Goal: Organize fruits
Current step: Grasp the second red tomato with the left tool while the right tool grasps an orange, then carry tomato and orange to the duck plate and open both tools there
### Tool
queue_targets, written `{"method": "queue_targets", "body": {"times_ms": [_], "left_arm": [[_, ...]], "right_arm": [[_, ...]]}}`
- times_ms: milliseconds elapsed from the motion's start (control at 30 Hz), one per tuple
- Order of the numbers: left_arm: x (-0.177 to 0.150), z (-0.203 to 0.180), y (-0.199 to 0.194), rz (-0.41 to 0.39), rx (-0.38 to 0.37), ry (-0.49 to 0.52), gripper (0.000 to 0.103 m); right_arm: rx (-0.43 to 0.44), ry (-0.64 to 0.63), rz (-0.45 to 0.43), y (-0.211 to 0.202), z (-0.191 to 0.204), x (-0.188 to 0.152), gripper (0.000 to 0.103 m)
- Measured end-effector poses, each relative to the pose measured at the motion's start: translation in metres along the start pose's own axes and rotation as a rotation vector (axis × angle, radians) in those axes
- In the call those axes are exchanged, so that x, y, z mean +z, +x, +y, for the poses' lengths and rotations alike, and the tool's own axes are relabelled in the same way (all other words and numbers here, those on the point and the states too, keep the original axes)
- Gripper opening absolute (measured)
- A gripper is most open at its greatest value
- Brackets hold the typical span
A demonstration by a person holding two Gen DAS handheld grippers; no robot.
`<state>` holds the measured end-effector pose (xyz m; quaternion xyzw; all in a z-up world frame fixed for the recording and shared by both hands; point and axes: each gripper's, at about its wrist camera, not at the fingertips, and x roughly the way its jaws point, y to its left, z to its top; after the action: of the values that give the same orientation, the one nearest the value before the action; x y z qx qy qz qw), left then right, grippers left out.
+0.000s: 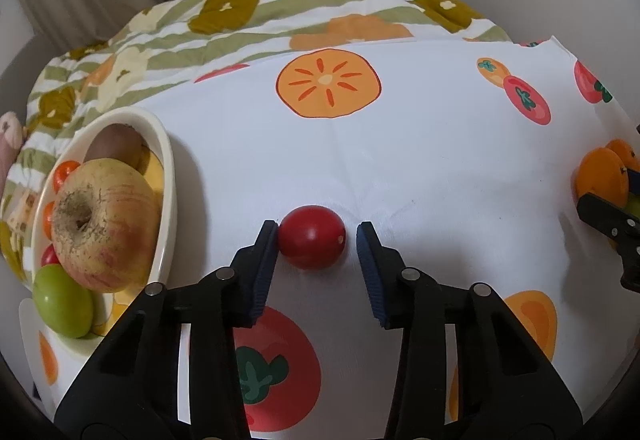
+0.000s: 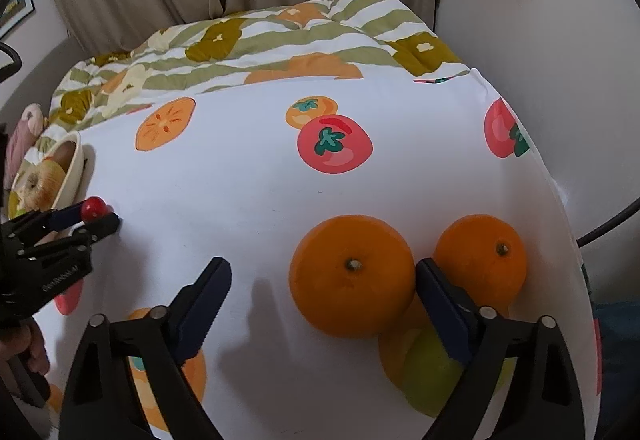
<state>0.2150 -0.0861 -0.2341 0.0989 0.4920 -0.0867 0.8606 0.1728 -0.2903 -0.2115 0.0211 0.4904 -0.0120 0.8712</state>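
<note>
A small red tomato [image 1: 312, 238] lies on the white fruit-print cloth [image 1: 420, 168]. My left gripper [image 1: 317, 236] is open around it; the left pad touches it, the right pad stands apart. A cream bowl [image 1: 168, 176] at the left holds a large apple [image 1: 102, 224], a green fruit [image 1: 62, 306] and several small fruits. In the right wrist view, my right gripper [image 2: 322, 278] is open around a large orange [image 2: 352, 280]; its right finger sits between this and a second orange [image 2: 482, 260]. A green fruit [image 2: 428, 376] lies under that finger.
A striped flowered quilt [image 1: 240, 24] lies bunched behind the cloth, with curtains behind it. The left gripper [image 2: 94, 216] and the bowl [image 2: 74, 168] show at the left of the right wrist view. The cloth's right edge [image 2: 560, 200] drops off beside the oranges.
</note>
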Motion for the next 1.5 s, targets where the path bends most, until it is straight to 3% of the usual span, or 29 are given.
{"method": "queue_targets", "body": {"times_ms": [133,567,1133,1500], "left_arm": [[0.0,0.002,-0.001,0.0,0.005,-0.005,0.038],[-0.002,0.0,-0.007,-0.002,-0.026,-0.01,0.037],[0.0,0.013,-0.042,-0.056,-0.033,-0.056,0.037],[-0.003,0.061,-0.092,-0.14,-0.002,-0.12,0.037]], "right_arm": [[-0.004,-0.01,0.004,0.002,-0.002,0.0,0.083],[-0.029,-0.023,0.024,0.01,-0.009,0.0,0.059],[0.052,-0.026,-0.013,-0.008,0.007,0.002,0.058],[0.143,-0.166,-0.083,-0.043,0.07,0.021,0.058]]}}
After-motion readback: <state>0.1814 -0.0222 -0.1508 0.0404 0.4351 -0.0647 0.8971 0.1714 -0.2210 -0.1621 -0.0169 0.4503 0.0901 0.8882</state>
